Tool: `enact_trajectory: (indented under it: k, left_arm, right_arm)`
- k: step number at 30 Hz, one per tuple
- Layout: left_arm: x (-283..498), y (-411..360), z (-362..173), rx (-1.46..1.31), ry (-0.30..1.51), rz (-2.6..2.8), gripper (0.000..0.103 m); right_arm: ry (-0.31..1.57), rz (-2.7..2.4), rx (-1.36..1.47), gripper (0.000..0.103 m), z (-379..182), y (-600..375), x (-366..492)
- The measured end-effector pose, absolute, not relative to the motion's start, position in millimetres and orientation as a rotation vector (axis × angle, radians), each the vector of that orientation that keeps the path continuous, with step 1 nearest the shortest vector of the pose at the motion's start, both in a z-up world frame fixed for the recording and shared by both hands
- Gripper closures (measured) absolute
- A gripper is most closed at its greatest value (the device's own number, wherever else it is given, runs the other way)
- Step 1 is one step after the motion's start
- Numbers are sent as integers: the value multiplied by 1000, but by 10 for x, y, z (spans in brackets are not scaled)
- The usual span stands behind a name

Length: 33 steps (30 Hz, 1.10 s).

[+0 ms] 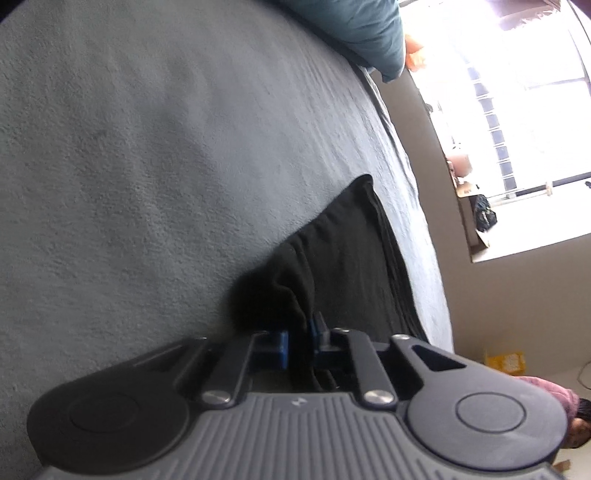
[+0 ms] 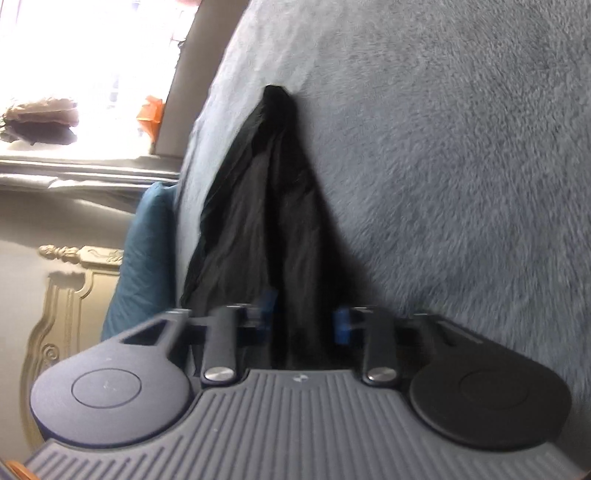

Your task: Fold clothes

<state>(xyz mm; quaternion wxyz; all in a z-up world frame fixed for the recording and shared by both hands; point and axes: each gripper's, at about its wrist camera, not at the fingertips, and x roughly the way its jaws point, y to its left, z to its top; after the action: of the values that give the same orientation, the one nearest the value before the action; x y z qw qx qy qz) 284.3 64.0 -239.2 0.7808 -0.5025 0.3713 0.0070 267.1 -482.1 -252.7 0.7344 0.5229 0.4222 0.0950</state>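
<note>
Both grippers are down on the bed (image 1: 147,147), which is covered by a fluffy grey blanket (image 2: 461,166), and each has hold of the same black garment (image 1: 332,258). In the left wrist view the left gripper (image 1: 298,338) has its blue pads (image 1: 282,347) drawn close together with a fold of the black cloth pinched between them; the garment runs away from the fingers as a dark band along the bed's edge, with a narrow strip of blanket between it and the drop to the floor. In the right wrist view the right gripper (image 2: 304,321) is clenched on the garment (image 2: 266,229) as well, the cloth bunched between the blue pads (image 2: 267,301) and stretching off to a narrow point further along the blanket; the picture is blurred at the fingers, so the pads look further apart than the grip probably is. The cloth lies wrinkled and gathered lengthwise rather than flat. A teal pillow (image 1: 369,33) rests at the far end of the bed, close to the bright window (image 1: 517,110), and it shows again beside the bed's edge (image 2: 140,251) in the right wrist view, in front of a carved cream headboard (image 2: 74,295). Beyond the bed's edge, a person in a pink top (image 1: 554,397) is partly visible low against the wall.
</note>
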Motion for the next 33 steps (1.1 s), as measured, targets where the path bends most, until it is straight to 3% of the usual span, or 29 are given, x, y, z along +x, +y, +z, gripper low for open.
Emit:
enact_trajectory:
  k: [10,15,21,25,33]
  left_arm:
    - [2295,624,-1579,-856,785,-51,97]
    - [1514,884,-1249,-761,876,-63,97]
    - [465,1067,-1725,-802,1061,41,97]
    - [401,1075,-1922,-762,1059,0,96]
    - [415,1208,-1618,-500,1062,-48,65]
  right_arm:
    - [900,327,1017,100,-2084,-4826,2325]
    - [1032,417,1000,100,-1951,-4836,1752]
    - [1230,437,974,99,-2177,-4809,1035]
    - [1294,411,861,100,-2313,-4803,1009]
    - [1266,351,394,86,-1898,-4828,1075]
